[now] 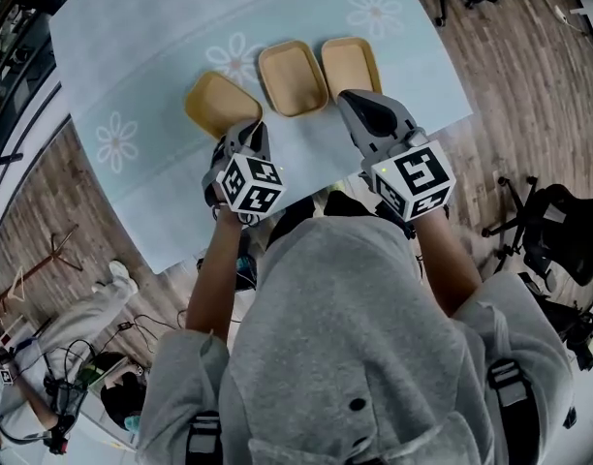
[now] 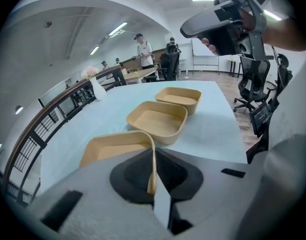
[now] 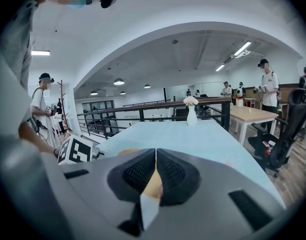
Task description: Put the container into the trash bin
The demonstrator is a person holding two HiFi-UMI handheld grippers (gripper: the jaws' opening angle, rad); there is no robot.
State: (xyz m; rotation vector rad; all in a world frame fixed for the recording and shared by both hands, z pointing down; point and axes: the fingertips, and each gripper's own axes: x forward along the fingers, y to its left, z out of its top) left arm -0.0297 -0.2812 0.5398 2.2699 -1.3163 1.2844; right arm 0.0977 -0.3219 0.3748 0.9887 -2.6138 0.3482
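Three tan containers lie in a row on the pale blue table (image 1: 161, 56): left (image 1: 217, 100), middle (image 1: 292, 76) and right (image 1: 353, 61). My left gripper (image 1: 243, 129) sits at the left container's near right corner. In the left gripper view its jaws (image 2: 153, 159) are shut on that container's thin side wall (image 2: 113, 146). My right gripper (image 1: 358, 100) reaches over the right container's near edge. In the right gripper view its jaws (image 3: 155, 156) are shut with a tan strip of that container's wall (image 3: 154, 186) pinched between the pads. The middle container (image 2: 158, 120) stands untouched.
The table's near edge runs just ahead of both hands. Black office chairs (image 1: 553, 231) stand to the right on the wood floor. A vase of flowers (image 3: 191, 115) sits at the table's far end. People stand in the background (image 3: 267, 84).
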